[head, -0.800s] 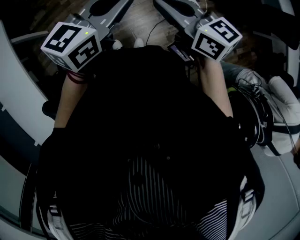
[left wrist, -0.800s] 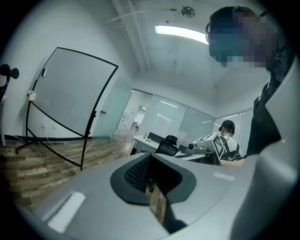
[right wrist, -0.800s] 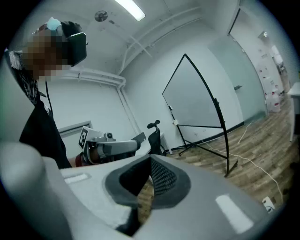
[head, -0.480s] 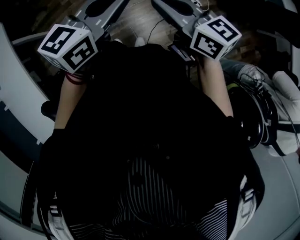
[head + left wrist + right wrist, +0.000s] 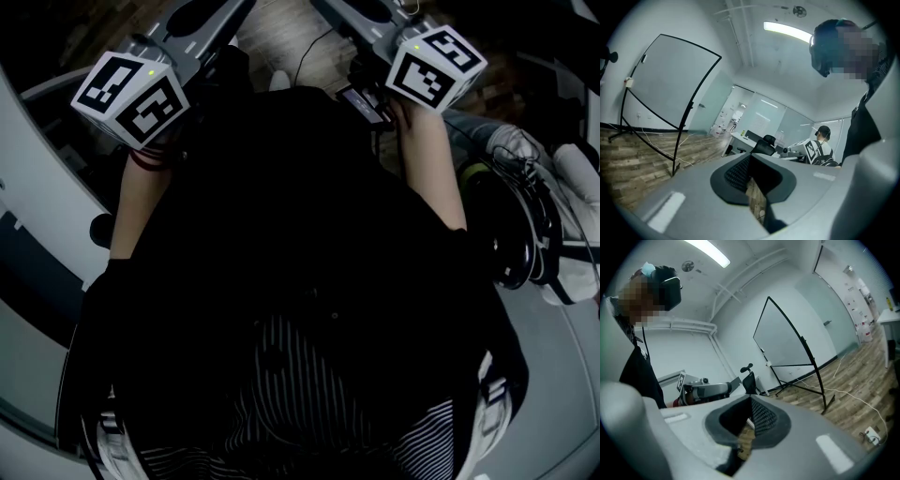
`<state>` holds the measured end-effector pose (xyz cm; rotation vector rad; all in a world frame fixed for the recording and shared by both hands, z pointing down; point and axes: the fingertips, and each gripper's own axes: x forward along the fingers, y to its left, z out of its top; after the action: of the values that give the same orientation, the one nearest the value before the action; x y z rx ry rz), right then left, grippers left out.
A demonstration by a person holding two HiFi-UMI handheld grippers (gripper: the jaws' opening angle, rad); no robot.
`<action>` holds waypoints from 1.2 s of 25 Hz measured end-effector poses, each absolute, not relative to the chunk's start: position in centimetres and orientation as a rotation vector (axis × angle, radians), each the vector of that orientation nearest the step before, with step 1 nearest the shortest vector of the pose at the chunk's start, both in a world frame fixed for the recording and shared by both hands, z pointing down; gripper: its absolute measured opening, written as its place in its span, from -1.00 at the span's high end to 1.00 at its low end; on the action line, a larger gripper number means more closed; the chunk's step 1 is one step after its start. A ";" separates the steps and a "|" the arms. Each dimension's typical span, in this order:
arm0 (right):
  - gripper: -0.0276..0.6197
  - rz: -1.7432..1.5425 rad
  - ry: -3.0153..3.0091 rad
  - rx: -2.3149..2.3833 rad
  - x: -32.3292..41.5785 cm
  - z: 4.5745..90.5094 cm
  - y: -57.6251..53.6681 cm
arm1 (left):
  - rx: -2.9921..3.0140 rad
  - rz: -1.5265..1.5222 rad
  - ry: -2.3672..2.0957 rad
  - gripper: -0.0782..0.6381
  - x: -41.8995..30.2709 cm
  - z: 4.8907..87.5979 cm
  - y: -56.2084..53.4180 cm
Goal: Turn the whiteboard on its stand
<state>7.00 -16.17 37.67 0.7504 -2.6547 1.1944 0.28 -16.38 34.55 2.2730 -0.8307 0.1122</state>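
Note:
The whiteboard [image 5: 665, 84] is a pale sheet in a thin black frame on a black stand, tilted, and stands well away across the wooden floor. The right gripper view shows the same whiteboard [image 5: 783, 341] at mid distance. My left gripper [image 5: 752, 183] and right gripper [image 5: 749, 422] are both shut with nothing between the pads, only a thin slit of floor showing. The head view shows both held close in front of the person's dark-clothed chest, with the left marker cube [image 5: 129, 98] and right marker cube [image 5: 436, 66] near the top; the jaw tips run out of that frame.
A seated person [image 5: 820, 145] with another marked gripper sits at a desk beside a black office chair [image 5: 764, 143]. A white cable [image 5: 855, 397] and a power strip [image 5: 872, 436] lie on the floor. Curved white table edges [image 5: 37, 187] flank the person; tangled cables [image 5: 520, 225] lie at right.
Both grippers stay held at the chest. The left marker cube has drifted slightly left, the right one slightly up. Nothing was taken hold of.

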 end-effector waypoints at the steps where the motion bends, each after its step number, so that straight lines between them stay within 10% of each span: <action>1: 0.91 1.195 -2.655 0.748 7.1 37.6 -16.3 | 2.271 0.110 -0.831 0.77 0.4 34.6 -16.5; 30: 0.91 0.991 -2.698 0.552 4.5 37.1 -13.5 | 2.296 -0.040 -1.012 0.77 -2.4 35.8 -12.2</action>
<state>4.45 -13.47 37.07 0.5517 -2.6982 0.9907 -2.44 -12.24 35.78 2.2959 -1.0117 -0.0402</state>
